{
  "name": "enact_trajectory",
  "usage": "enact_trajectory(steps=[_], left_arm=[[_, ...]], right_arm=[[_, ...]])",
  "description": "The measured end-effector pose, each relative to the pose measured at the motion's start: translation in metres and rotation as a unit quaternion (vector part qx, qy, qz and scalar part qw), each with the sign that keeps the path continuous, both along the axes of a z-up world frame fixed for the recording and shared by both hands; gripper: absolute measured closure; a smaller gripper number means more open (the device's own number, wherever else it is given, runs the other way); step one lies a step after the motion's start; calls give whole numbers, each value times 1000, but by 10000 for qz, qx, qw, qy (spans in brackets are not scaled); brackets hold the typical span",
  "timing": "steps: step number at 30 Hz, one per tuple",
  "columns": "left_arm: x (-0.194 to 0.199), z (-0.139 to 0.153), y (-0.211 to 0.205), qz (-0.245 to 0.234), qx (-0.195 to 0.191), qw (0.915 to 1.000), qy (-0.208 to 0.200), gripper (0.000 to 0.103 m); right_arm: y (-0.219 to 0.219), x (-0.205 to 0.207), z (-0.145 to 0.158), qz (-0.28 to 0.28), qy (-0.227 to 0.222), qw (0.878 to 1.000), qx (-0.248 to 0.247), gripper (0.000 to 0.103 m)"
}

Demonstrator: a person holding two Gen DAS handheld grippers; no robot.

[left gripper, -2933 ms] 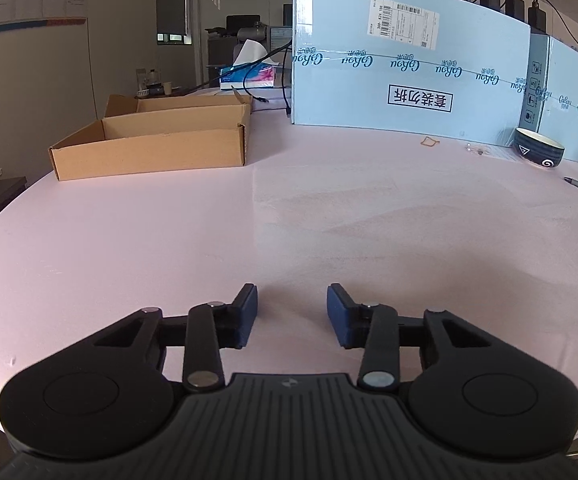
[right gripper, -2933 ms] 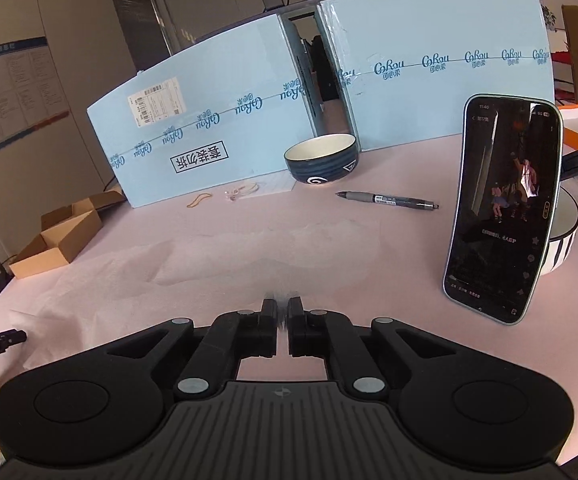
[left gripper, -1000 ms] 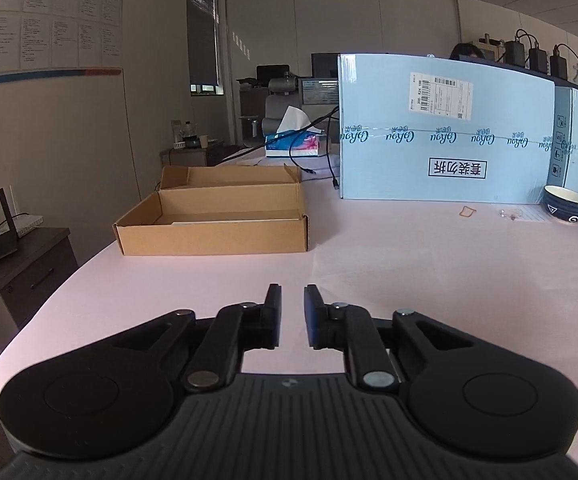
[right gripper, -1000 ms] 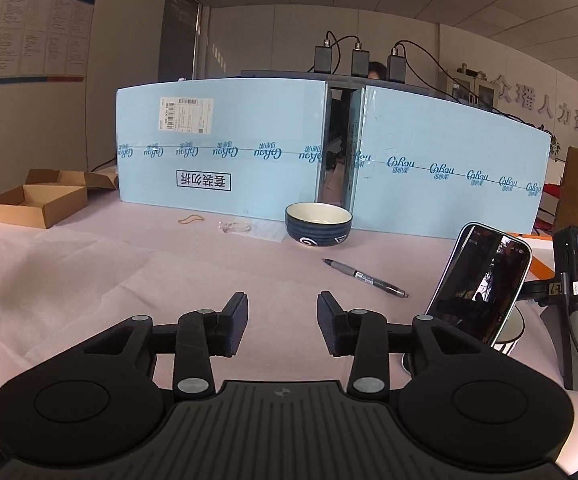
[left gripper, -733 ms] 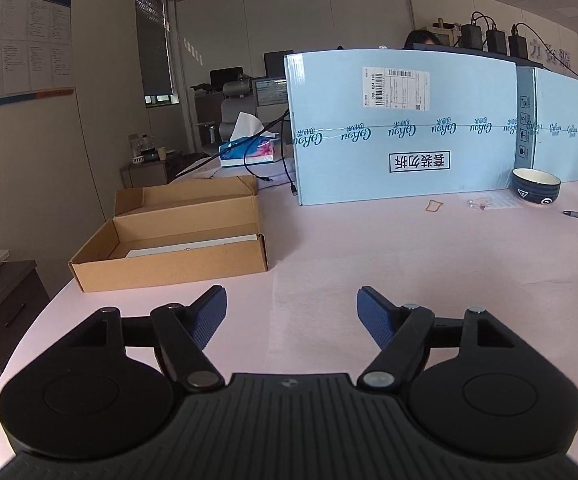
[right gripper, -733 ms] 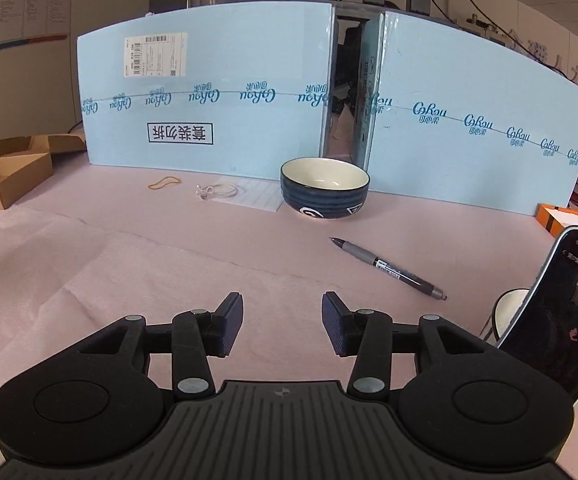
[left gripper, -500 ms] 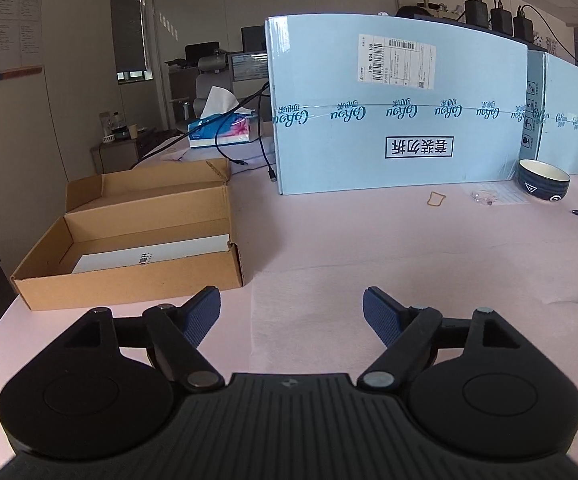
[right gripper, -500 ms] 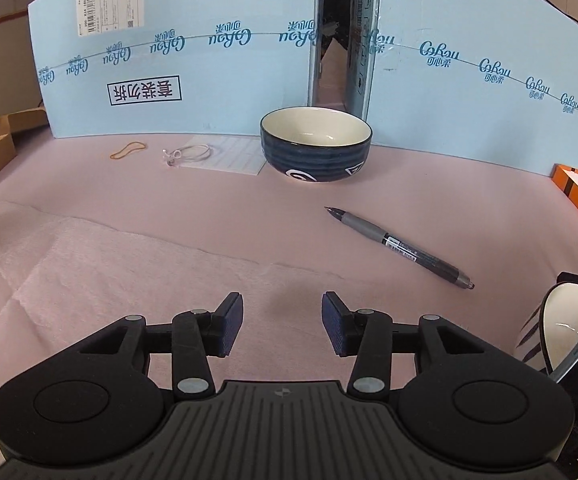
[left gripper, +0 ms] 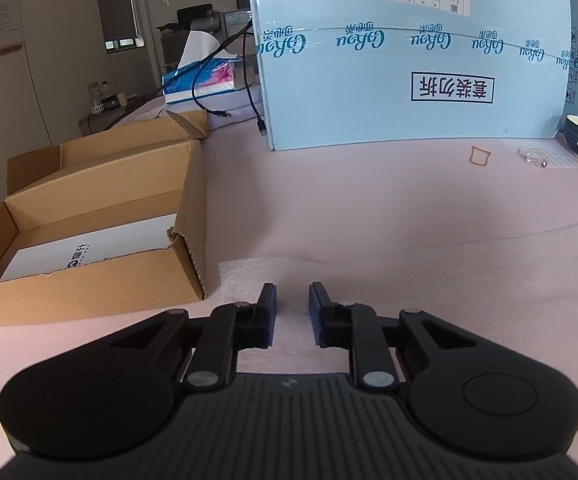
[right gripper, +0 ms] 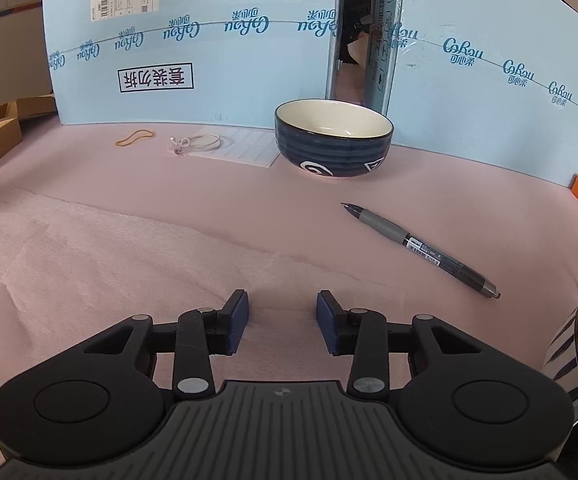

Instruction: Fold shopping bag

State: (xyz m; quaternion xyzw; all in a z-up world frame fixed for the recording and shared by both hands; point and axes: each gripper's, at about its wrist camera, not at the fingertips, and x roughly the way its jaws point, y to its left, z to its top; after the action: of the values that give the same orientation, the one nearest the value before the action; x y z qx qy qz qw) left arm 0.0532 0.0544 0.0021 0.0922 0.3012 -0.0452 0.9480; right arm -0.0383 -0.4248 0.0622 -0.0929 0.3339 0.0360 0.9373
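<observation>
The shopping bag (left gripper: 369, 280) is a thin, pale pink sheet lying flat on the desk (left gripper: 329, 184), and it is nearly the same colour as the desk cover. Its far left corner lies close to the cardboard box (left gripper: 89, 248) near the desk's left edge. Its far edge runs across toward the right side, passing in front of the pen (right gripper: 417, 246).

The left gripper (left gripper: 292, 298) points down at that far left corner. Its jaws are closing, with only a small gap between them. The bag lies under the tips, but I cannot tell if any of it is caught yet.

The right gripper (right gripper: 282, 308) sits low over the bag near its far edge, on the right side. Its jaws are closing too, but they are wider apart — nothing is pinched between them.

What could go wrong? The bag is very thin and flat, so the tips might shut on nothing and slide off. If one gripper grabs and the other misses, the fold could come out crooked. The left gripper is close to the cardboard box, so a lift could bump it. On the right, the pen and the blue bowl (right gripper: 333, 140) lie beyond the bag's edge — a big sweep could push them.
</observation>
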Motion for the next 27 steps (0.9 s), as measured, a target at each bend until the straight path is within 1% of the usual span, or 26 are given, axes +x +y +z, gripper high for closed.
enact_trajectory(steps=[1,3,5,7,9,10,12,13,15,17,18,19,22,23,24,26,27], left_arm=[[-1,0,-3,-40,80,10000,-10,98],[-1,0,-6,-101,157,9998,2,102],[-1,1,-6,-121,158,9998,12,102],[-2,4,-4,-86,98,9999,20,103],[-4,8,-3,-13,193,9998,-70,103],[-4,11,-3,17,264,9995,-149,103],[-3,18,0,104,265,9992,-276,103],[-2,22,1,138,269,9990,-334,103],[-1,32,1,177,411,9976,-524,103],[3,38,-4,212,656,9953,-676,103],[5,39,-4,256,708,9946,-713,103],[8,39,-4,299,755,9940,-733,103],[12,29,-1,377,872,9930,-706,102],[12,26,0,383,915,9925,-711,101],[12,22,1,388,957,9921,-716,100],[12,15,3,399,1042,9911,-727,99],[12,13,4,416,1058,9907,-750,98]], right_arm=[[2,0,0,37,-21,10000,-25,86],[8,1,0,95,-52,9999,-78,97],[13,4,1,128,-45,9998,-145,101],[17,8,3,151,-56,9996,-218,102],[19,13,7,164,-137,9994,-275,102],[22,16,12,185,-239,9991,-289,102],[26,22,21,224,-425,9983,-330,102],[30,27,26,244,-533,9975,-402,102],[40,37,33,287,-778,9945,-635,102],[54,50,30,422,-890,9892,-1083,102],[58,54,26,460,-864,9882,-1182,102],[62,60,19,487,-821,9876,-1250,102],[62,70,1,368,-801,9882,-1254,101],[60,73,-4,306,-793,9887,-1237,95],[57,74,-8,251,-798,9893,-1198,83],[50,69,-5,124,-980,9898,-1022,68],[46,65,0,58,-1113,9894,-935,67]])
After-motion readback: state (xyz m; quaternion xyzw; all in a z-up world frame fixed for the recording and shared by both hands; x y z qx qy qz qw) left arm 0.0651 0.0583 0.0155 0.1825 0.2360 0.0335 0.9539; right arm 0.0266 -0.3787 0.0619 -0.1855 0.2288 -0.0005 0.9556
